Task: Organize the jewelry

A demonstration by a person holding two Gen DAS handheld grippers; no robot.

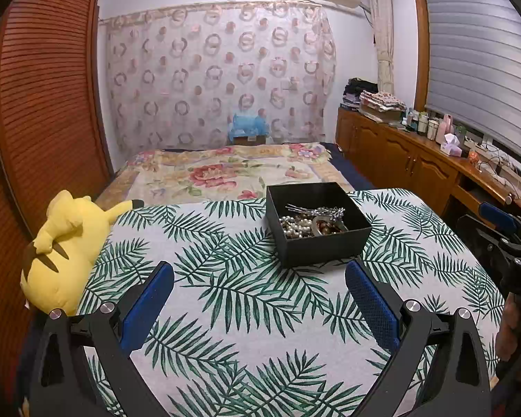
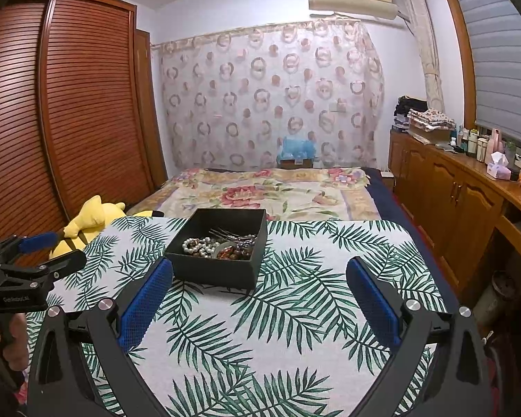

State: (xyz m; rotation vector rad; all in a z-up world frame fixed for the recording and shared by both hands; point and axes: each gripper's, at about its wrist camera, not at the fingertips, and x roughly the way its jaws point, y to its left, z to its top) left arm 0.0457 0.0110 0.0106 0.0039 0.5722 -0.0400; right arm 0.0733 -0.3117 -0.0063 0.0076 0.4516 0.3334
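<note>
A black open box stands on a table with a palm-leaf cloth. Inside lie a pearl bead string, a silver hair comb and brown beads. My left gripper is open and empty, just short of the box, which sits ahead and a little right. My right gripper is open and empty too, with the box ahead and to its left. Each view shows the other gripper at its side edge.
A yellow plush toy lies at the table's left edge. Behind the table is a bed with a floral cover. A wooden cabinet with bottles runs along the right; a slatted wardrobe stands left.
</note>
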